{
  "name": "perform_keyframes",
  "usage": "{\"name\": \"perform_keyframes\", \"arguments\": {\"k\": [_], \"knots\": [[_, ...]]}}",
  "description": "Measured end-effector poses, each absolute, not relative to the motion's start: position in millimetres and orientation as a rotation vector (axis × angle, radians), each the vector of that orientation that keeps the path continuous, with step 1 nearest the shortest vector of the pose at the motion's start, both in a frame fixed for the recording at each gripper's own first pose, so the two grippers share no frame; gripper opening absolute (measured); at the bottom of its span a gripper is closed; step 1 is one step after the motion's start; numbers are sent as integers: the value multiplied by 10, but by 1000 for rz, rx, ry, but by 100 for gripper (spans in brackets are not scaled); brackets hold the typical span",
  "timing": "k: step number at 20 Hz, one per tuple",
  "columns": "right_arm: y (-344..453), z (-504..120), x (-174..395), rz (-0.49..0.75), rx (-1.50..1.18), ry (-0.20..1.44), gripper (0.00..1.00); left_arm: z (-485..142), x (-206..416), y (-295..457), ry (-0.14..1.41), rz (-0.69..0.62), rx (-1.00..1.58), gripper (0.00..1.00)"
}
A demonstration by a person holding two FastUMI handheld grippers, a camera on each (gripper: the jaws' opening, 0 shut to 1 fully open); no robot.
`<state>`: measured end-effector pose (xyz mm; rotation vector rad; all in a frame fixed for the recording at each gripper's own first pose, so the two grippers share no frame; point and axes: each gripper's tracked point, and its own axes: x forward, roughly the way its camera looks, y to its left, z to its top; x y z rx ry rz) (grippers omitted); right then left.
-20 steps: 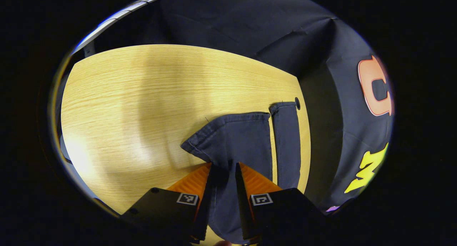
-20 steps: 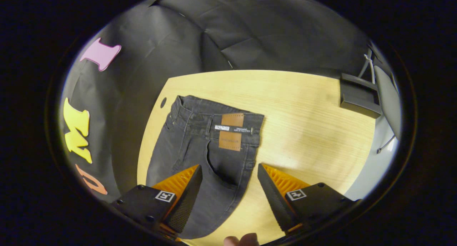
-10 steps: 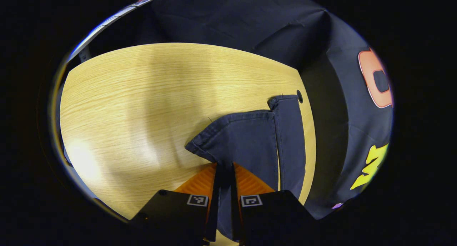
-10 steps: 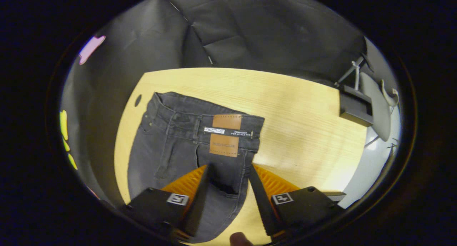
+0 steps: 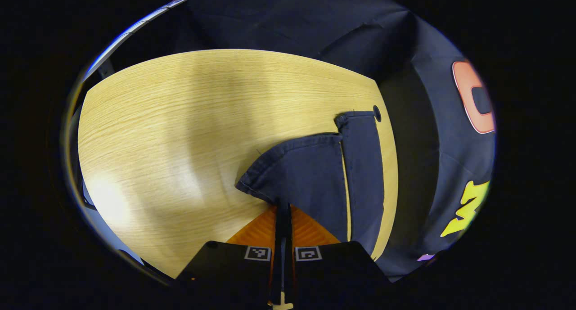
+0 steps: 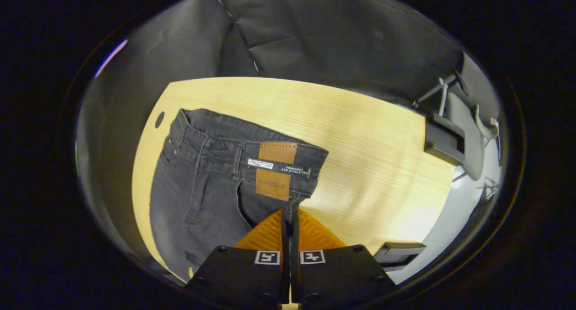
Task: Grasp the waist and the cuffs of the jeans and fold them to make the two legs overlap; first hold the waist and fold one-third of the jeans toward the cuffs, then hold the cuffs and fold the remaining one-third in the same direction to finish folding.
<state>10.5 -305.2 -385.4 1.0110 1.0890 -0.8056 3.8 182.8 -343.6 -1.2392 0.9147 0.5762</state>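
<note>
A: Starting nearest, left gripper view: what is listed first?

B: My left gripper (image 5: pixel 283 211). Its fingers are drawn together with a pinch of dark cloth between them. That cloth is the jeans (image 5: pixel 310 179), taken at the lower part of one leg.

A: Next item out?

B: The near cuff (image 5: pixel 288 155), lifted and bent into a peak just beyond my fingertips. Beside it, toward the booth wall, the far cuff (image 5: pixel 357 119) lies flat, with a thin strip of table showing between the two legs.

A: And past that?

B: A round hole (image 5: pixel 377 114) in the table, just beside the far cuff. Then bare wood of the table (image 5: pixel 180 121), then the black cloth wall (image 5: pixel 315 26).

A: Same order for the right gripper view.

B: My right gripper (image 6: pixel 289 217), fingers pressed together on the edge of the jeans (image 6: pixel 202 188) just below the waist. Whether much cloth sits between them I cannot tell; only a narrow dark sliver shows.

A: Farther?

B: The waistband (image 6: pixel 216 139), lying flat on the table (image 6: pixel 369 157), with a brown patch (image 6: pixel 274 170) and a small label (image 6: pixel 279 166) across it. Beyond the waistband, the same round hole near the table's corner. At the far edge, a dark box (image 6: pixel 443 139); behind it, a grey chair (image 6: pixel 472 125).
</note>
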Motion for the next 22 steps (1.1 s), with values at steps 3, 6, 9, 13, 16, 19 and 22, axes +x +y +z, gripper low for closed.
{"name": "perform_keyframes", "arguments": {"k": [3,6,9,13,16,19,22], "knots": [[-3058,-3563,152,-777,1169,1015,2,-3032,76,1841,905,557,-1293,5],[-2986,-3187,348,-715,1290,945,0,-2679,274,1766,846,554,-1425,5],[-2898,-2798,619,-613,1286,924,1,-2539,594,1652,821,552,-1498,4],[-2855,-2393,1127,-516,1243,904,1,-2450,893,1783,813,563,-1562,4],[-2873,-2249,1513,-482,1235,898,1,-2376,1204,1894,800,582,-1612,4],[-2887,-2287,1909,-468,1230,908,1,-2449,1500,1992,814,614,-1640,4],[-2882,-2425,2291,-462,1221,924,1,-2624,1793,2045,844,632,-1657,4]]}}
